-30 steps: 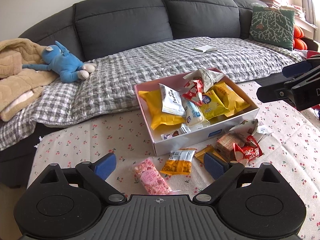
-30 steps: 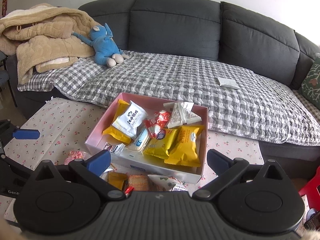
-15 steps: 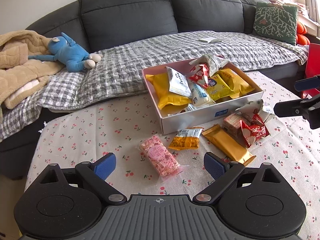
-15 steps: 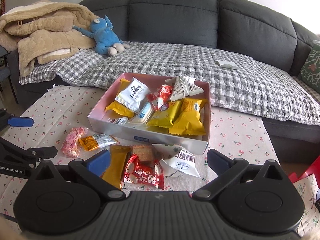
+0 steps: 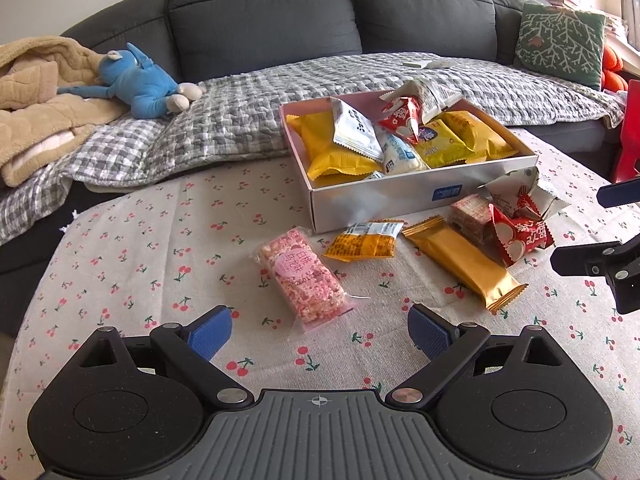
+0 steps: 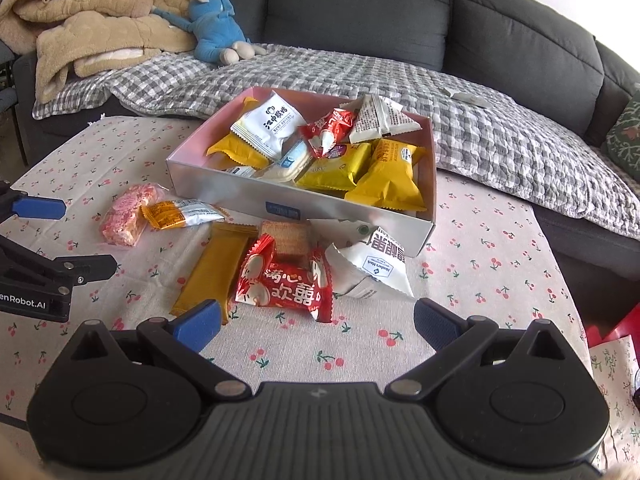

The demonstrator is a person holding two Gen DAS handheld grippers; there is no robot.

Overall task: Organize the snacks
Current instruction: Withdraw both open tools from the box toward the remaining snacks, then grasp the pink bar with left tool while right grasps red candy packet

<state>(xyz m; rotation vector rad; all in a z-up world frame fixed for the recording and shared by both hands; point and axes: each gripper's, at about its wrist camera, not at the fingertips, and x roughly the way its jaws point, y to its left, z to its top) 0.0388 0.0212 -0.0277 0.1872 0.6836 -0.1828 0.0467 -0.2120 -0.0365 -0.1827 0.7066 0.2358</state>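
The loose snacks lay on the desk [image 5: 132, 240] just in front of the box [image 5: 384, 196], which was already heaped with yellow, white and red packets. In the left wrist view the pink packet [image 5: 302, 280] sat at twelve o'clock from the left gripper [image 5: 320, 332], the nearest thing to it; the orange packet [image 5: 364, 240] lay just beyond at one o'clock, and the long gold bar [image 5: 464, 266] ran out at two o'clock. In the right wrist view the red packet [image 6: 286, 284] lay at twelve o'clock from the right gripper [image 6: 316, 320], overlapping a brown wafer [image 6: 286, 236], with the white triangular packet [image 6: 370, 266] touching the box wall at one o'clock.

Both grippers were spread wide and held nothing, each hovering short of its nearest packet.

The likeliest trouble seemed to be the crowding on the right: red packet, wafer, gold bar and white packet touched or overlapped, so closing on one could drag or flip a neighbour, or pinch two at once. The film wrappers looked slick and puffy, so a shallow pinch might slip off. The tablecloth could bunch between the fingers if they came down too low. The box was piled near its rim, so a packet dropped on the heap might slide back out. The grippers stood near each other and could collide over the gold bar.
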